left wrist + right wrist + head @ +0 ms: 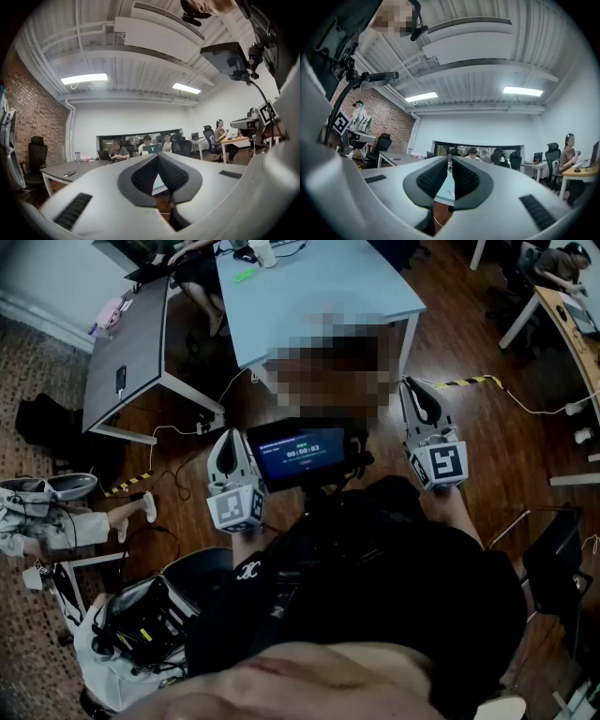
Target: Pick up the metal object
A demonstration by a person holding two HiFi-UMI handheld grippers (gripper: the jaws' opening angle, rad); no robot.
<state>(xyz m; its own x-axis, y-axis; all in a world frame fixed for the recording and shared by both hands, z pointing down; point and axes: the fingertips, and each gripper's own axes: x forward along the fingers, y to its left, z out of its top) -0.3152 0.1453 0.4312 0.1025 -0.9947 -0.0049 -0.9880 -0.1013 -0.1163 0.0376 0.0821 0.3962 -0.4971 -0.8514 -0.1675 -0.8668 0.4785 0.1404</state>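
No metal object shows in any view. In the head view both grippers are held up in front of the person's chest, pointing forward over the wooden floor. My left gripper (228,444) sits left of a small lit screen (300,454), and my right gripper (418,395) sits right of it. In the left gripper view the jaws (157,157) meet at their tips with nothing between them. The right gripper view shows its jaws (450,163) pressed together and empty as well. Both gripper views look level across an office room.
A light blue table (319,287) stands ahead, with a grey table (127,343) to its left. A seated person's legs (84,521) and a bag with gear (141,615) are at the lower left. Cables (187,427) and striped tape (469,382) cross the floor. Several people sit at desks (473,152) far off.
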